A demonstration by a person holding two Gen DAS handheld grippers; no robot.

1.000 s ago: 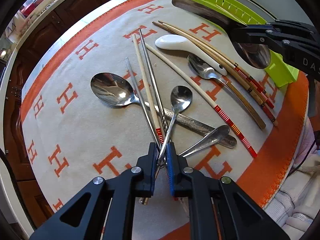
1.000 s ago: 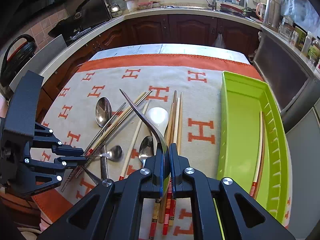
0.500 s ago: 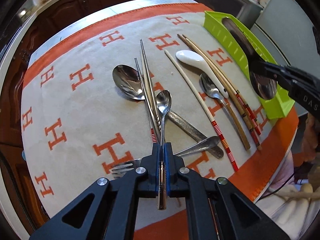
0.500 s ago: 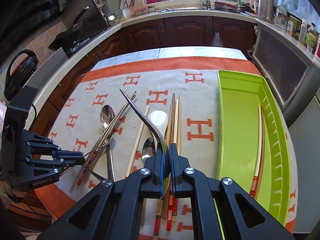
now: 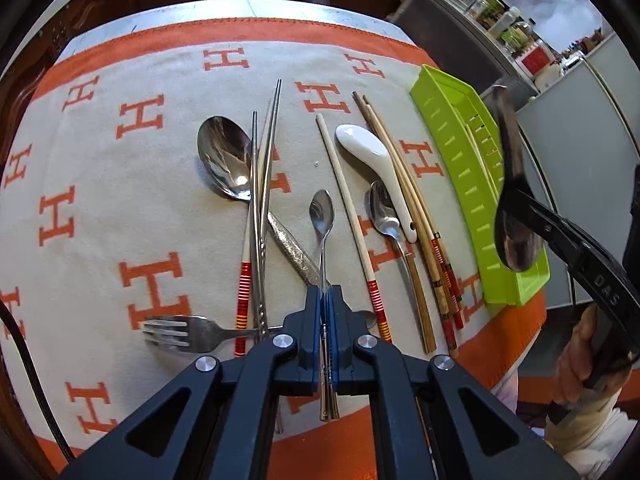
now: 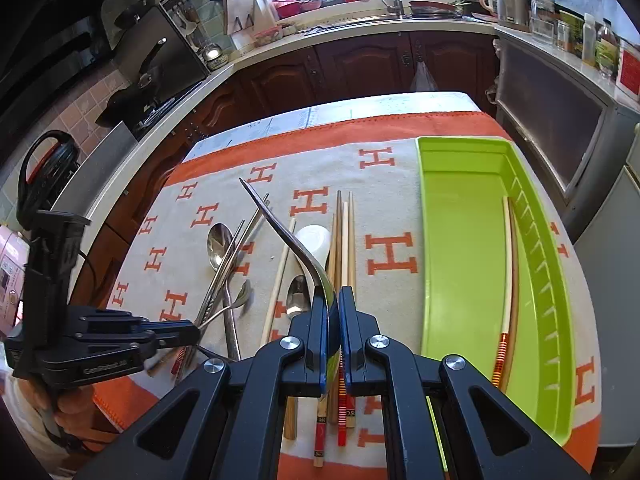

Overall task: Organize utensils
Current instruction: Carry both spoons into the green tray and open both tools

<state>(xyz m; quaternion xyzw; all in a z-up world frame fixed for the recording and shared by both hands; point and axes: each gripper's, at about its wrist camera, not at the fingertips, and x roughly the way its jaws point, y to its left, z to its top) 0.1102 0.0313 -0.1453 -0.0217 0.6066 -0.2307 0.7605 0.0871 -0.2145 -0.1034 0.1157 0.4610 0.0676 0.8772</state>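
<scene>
My left gripper (image 5: 325, 294) is shut on the handle of a small steel teaspoon (image 5: 322, 211), which points forward over the cloth. In the right wrist view that left gripper (image 6: 194, 330) shows at the left with the teaspoon (image 6: 240, 298) raised off the pile. My right gripper (image 6: 334, 306) is shut on the bowl of a large steel spoon (image 6: 288, 236), handle slanting up and away. From the left wrist view the right gripper (image 5: 528, 208) hangs with this spoon (image 5: 514, 240) over the near end of the green tray (image 5: 460, 168). The green tray (image 6: 460, 240) holds a pair of chopsticks (image 6: 508, 280).
On the orange-and-beige cloth (image 5: 100, 200) lie a big spoon (image 5: 224, 160), metal chopsticks (image 5: 262, 200), a white ceramic spoon (image 5: 368, 148), a wood-handled spoon (image 5: 384, 208), several wooden chopsticks (image 5: 404, 184) and a fork (image 5: 180, 334). Kitchen counters (image 6: 360, 28) surround the table.
My left gripper closed fully on the teaspoon, rolled and raised it off the crossed utensils. My right gripper drifted up and back with the large spoon, still beside the tray.
</scene>
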